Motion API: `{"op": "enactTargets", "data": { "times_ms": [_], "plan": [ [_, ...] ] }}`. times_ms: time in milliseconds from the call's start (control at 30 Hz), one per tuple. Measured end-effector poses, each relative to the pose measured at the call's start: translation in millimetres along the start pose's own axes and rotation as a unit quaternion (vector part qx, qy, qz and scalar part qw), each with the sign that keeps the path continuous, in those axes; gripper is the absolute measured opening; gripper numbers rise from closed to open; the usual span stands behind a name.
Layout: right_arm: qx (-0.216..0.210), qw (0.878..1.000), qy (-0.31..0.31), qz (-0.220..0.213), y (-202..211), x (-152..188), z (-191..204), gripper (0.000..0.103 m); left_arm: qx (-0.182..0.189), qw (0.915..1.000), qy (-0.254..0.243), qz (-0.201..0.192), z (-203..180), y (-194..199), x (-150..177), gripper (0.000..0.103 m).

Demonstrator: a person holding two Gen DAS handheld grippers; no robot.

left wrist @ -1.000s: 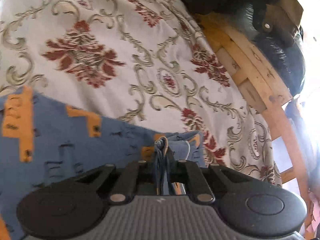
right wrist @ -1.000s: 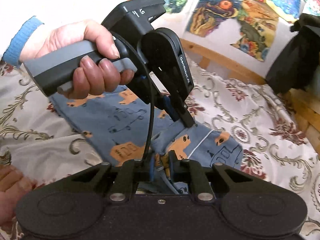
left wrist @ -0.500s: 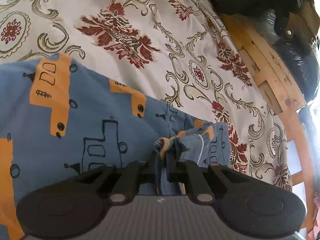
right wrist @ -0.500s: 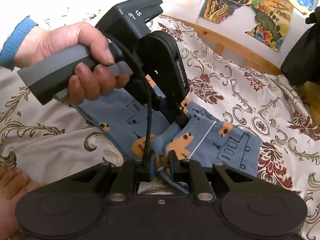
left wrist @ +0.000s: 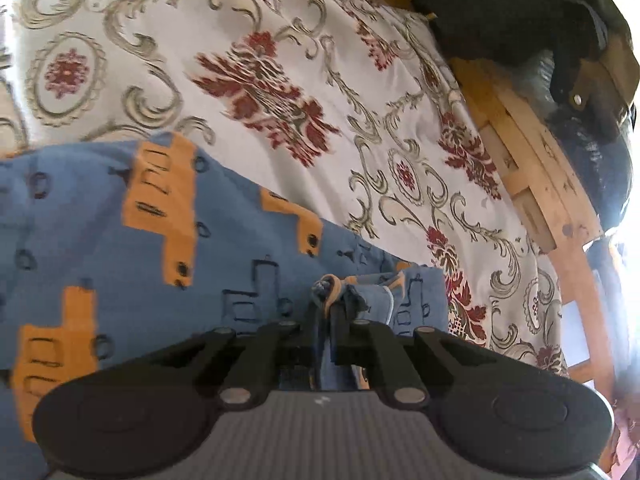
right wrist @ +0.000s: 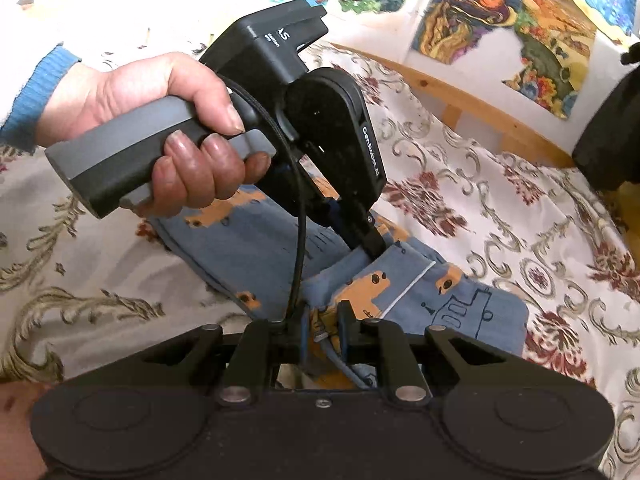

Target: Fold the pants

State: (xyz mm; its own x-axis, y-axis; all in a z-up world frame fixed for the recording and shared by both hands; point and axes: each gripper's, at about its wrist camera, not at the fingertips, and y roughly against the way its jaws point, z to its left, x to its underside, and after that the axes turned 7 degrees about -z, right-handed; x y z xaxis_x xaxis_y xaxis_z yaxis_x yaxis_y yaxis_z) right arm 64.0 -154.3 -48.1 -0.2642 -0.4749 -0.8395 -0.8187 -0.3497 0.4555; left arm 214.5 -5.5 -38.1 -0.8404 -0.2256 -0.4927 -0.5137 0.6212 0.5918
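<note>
With both ends pinched for an even fold, my left gripper (left wrist: 334, 312) and right gripper (right wrist: 322, 320) are clamped on the pants (right wrist: 460, 304), draped over the bed (right wrist: 520, 208).

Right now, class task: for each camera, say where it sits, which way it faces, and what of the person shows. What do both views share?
Left wrist: sits on the left tongs, faces along the pants over the bedspread; no body shows.
Right wrist: sits on the right tongs, faces the left hand and the wall pictures.
Shared: pants, bedspread, wooden bed frame.
</note>
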Motion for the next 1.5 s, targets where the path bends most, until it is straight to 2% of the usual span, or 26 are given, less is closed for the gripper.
{"op": "enactTargets", "data": {
  "times_ms": [733,1233,1367,1400,1433,1467,1500],
  "plan": [
    [-0.073,0.997,0.001,-0.019,-44,-38,72,0.016,-0.052,0.9973,0.021,-0.046,67,72,-12,0.006],
    [-0.087,0.996,-0.007,-0.014,-58,-39,76,0.016,-0.074,0.9959,-0.001,-0.053,69,78,-14,0.006],
    [-0.086,0.996,-0.004,-0.014,-56,-40,74,0.026,-0.075,0.9956,0.006,-0.056,70,81,-13,0.009],
    [-0.086,0.996,-0.001,-0.014,-53,-41,71,0.036,-0.073,0.9954,0.009,-0.061,70,84,-13,0.01],
    [-0.085,0.996,0.003,-0.012,-47,-42,67,0.049,-0.071,0.9949,0.01,-0.071,69,90,-12,0.019],
    [-0.083,0.996,0.009,-0.012,-39,-42,61,0.058,-0.073,0.9937,0.009,-0.084,67,97,-11,0.04],
    [-0.078,0.997,0.014,-0.013,-31,-41,54,0.076,-0.074,0.9924,0.004,-0.098,64,103,-9,0.051]
  ]
}}
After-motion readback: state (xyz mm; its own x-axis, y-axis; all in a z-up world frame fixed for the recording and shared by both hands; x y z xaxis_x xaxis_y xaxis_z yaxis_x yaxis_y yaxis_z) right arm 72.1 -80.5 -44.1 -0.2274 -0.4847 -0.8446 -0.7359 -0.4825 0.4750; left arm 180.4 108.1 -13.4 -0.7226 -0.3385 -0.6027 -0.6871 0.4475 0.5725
